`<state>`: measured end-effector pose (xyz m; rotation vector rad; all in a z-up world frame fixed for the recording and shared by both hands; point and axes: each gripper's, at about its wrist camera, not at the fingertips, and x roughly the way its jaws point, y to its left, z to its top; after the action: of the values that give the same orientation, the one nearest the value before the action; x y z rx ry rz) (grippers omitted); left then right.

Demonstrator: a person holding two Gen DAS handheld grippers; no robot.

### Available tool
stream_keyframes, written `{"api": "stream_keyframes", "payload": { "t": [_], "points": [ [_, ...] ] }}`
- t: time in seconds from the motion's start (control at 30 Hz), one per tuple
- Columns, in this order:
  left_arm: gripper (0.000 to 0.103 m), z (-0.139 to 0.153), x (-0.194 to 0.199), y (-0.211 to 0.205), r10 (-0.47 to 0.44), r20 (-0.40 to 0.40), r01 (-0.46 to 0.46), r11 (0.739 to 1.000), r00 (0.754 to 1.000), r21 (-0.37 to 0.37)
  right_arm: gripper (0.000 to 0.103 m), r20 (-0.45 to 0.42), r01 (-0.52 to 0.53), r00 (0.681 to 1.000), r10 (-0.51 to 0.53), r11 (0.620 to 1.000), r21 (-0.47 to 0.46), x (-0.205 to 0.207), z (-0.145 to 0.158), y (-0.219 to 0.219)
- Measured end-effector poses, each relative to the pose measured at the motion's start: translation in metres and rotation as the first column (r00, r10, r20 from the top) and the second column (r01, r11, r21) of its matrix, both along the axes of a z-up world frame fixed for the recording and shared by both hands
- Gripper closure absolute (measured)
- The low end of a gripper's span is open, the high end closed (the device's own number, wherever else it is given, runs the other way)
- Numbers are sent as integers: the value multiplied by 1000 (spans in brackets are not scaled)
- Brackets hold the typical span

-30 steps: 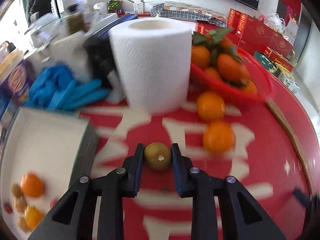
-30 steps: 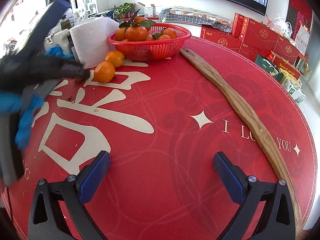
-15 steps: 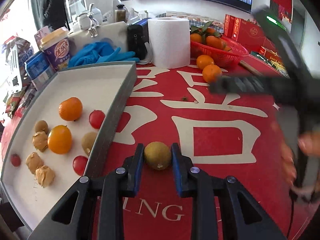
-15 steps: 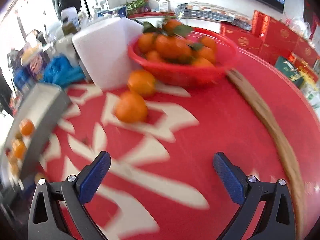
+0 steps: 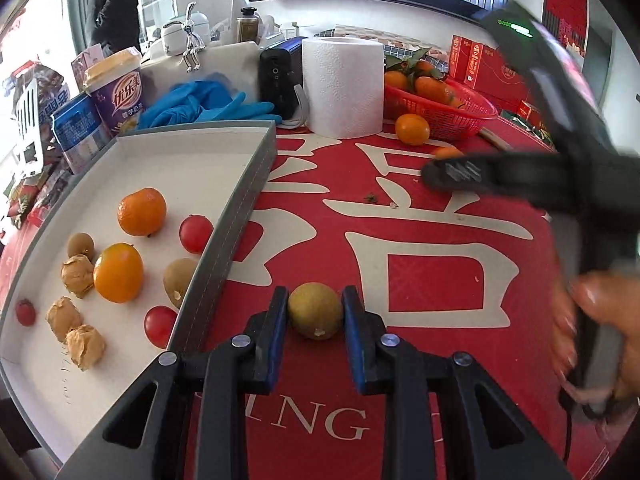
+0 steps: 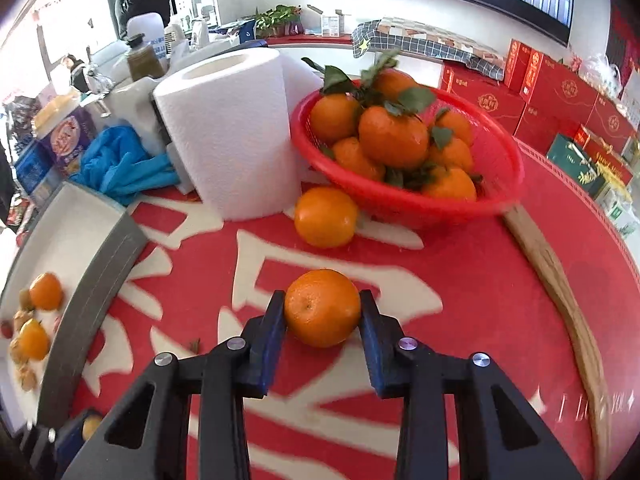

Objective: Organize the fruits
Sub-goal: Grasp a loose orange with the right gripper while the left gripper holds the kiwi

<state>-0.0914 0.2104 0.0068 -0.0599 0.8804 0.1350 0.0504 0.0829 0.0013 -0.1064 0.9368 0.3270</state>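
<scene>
On the red tablecloth, the white tray lies to my left with sorted fruit inside. My left gripper pinches a green-brown fruit just beside the tray's grey wall, so this hand is the nearer one; the tray floor lies leftward over that wall. My right gripper clamps a mandarin near the red basket, well apart from the tray.
</scene>
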Motion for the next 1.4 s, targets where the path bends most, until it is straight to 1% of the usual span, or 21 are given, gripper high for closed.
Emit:
{"api": "stream_keyframes", "payload": {
  "t": [0.13, 0.27, 0.37, 0.43, 0.53, 0.8, 1.4],
  "points": [
    [74, 0, 1, 0, 0, 0, 0, 1000, 1000, -1, 66, 5, -5, 1000, 5, 1000, -12, -34, -1, -23],
    [74, 0, -1, 0, 0, 0, 0, 1000, 1000, -1, 66, 22, 12, 1000, -11, 1000, -14, -63, -1, -44],
    [74, 0, 0, 0, -1, 0, 1, 1000, 1000, 1, 66, 32, 36, 999, -36, 999, 0, -75, -5, -64],
    [74, 0, 0, 0, -1, 0, 1, 1000, 1000, 1, 66, 35, 45, 998, -45, 999, 8, -80, -4, -67],
    [74, 0, 0, -1, -1, -1, 1, 1000, 1000, 5, 66, 49, 51, 998, -51, 999, -3, -90, -4, -69],
    [74, 0, 1, -1, -2, -1, 2, 1000, 1000, 5, 66, 72, 61, 996, -59, 998, -31, -99, -5, -70],
    [74, 1, 0, -2, -11, -5, 11, 1000, 1000, 18, 66, 73, 74, 995, -71, 997, -32, -98, -5, -71]
  ]
}}
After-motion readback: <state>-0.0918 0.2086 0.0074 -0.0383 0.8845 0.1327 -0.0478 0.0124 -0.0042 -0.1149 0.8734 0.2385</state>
